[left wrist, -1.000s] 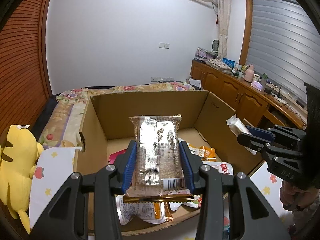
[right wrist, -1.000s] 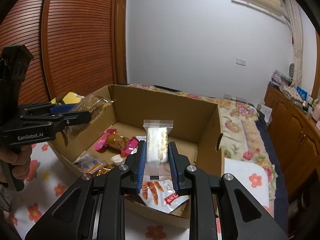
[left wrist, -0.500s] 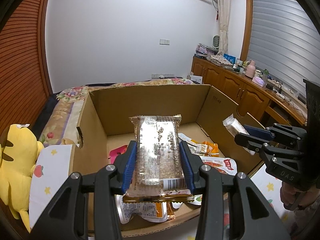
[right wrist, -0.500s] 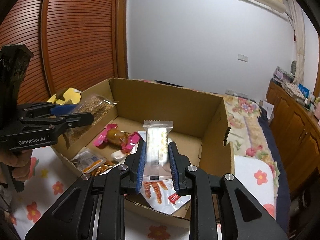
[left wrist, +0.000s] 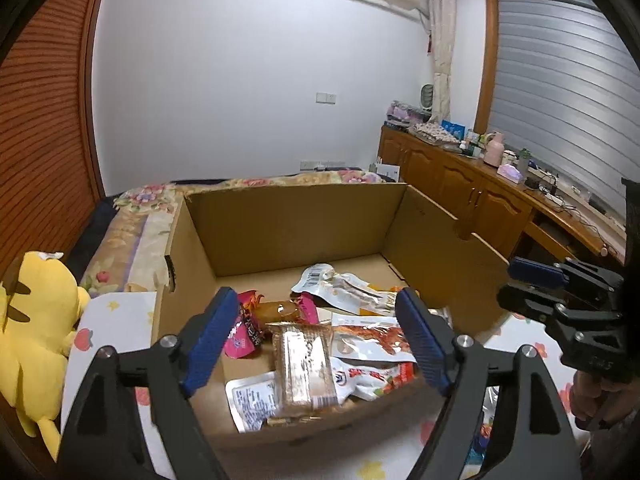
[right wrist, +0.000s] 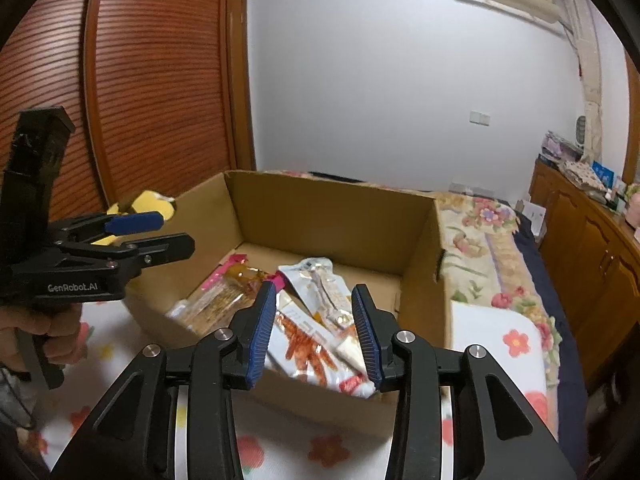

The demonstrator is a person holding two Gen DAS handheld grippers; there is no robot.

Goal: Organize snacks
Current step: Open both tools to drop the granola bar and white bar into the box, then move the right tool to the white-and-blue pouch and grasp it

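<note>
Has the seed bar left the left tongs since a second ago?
Yes. The seed bar dropped out of the open left tongs and lies among packets inside the cardboard box.

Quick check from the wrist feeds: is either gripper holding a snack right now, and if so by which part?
Nothing is held. The left gripper and right gripper both stand open over the cardboard box; the grain bar lies loose inside it.
</note>
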